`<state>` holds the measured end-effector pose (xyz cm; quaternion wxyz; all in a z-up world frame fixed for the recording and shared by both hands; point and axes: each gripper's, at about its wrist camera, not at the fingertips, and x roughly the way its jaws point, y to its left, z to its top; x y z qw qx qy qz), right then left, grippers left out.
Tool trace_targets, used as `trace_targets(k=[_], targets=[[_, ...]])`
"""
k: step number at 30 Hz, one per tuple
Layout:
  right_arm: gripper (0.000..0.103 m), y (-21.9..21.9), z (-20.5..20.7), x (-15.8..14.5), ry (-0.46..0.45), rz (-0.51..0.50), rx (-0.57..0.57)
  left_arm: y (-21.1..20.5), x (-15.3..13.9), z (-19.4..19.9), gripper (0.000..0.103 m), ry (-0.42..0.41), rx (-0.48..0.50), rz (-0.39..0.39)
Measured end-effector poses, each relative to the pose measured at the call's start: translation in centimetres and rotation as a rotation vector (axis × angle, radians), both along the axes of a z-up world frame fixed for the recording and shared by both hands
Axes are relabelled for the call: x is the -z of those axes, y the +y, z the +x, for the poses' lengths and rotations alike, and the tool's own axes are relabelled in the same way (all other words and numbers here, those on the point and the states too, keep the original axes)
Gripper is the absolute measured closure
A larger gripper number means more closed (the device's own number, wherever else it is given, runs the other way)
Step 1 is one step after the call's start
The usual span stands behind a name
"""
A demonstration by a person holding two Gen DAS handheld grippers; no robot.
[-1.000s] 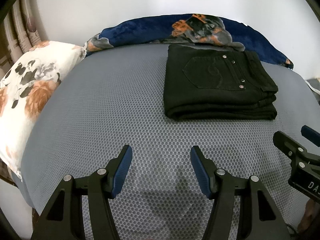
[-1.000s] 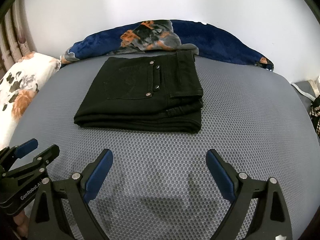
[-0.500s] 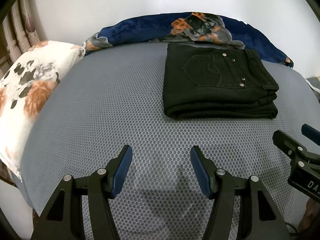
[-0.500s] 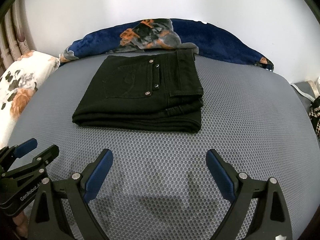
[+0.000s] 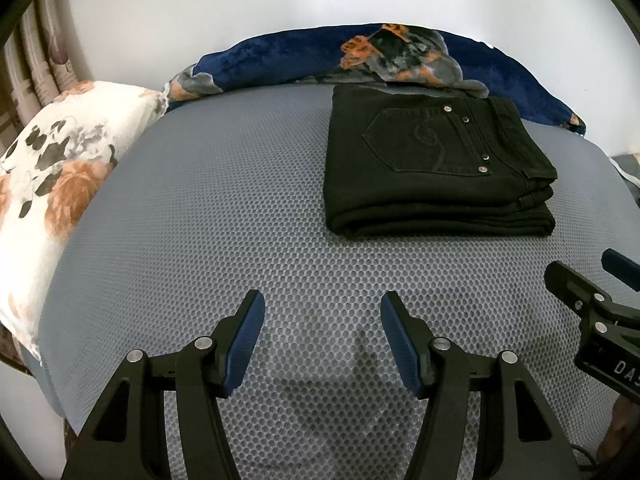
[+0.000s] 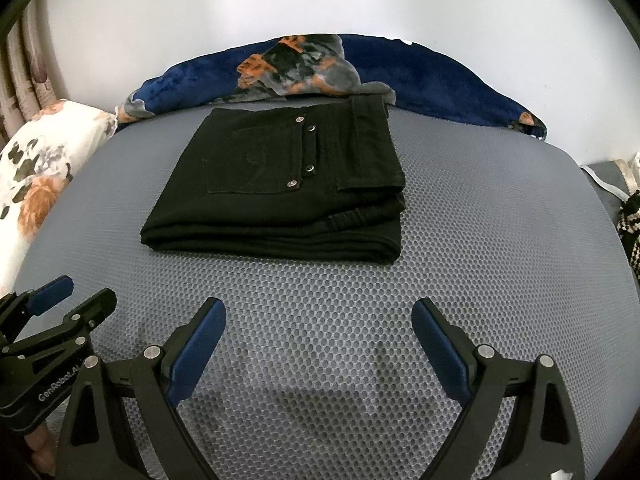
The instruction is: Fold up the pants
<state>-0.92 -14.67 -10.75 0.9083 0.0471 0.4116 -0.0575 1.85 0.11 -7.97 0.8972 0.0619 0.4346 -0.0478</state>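
Now the folded black pants (image 5: 436, 172) lie ahead-right of the spread, empty left gripper (image 5: 322, 334); ahead-left of the right gripper (image 6: 318, 338), also spread.

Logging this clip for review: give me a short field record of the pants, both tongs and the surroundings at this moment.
pants: black denim pants, folded into a flat rectangular stack, back pocket on top
surface: grey honeycomb-mesh mattress
left tongs: open, empty, short of the pants
right tongs: open, empty, short of the pants
behind pants: navy floral plush blanket, touching their far edge
left side: white floral pillow
task state: folding appears done
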Motion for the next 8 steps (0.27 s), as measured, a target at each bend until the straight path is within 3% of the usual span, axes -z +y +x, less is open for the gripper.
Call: trace_targets(k=[8], targets=[[0.01, 0.0, 0.01, 0.02, 0.001, 0.0, 0.0, -0.15, 0.06, 0.23, 0.042, 0.001, 0.0, 0.001]])
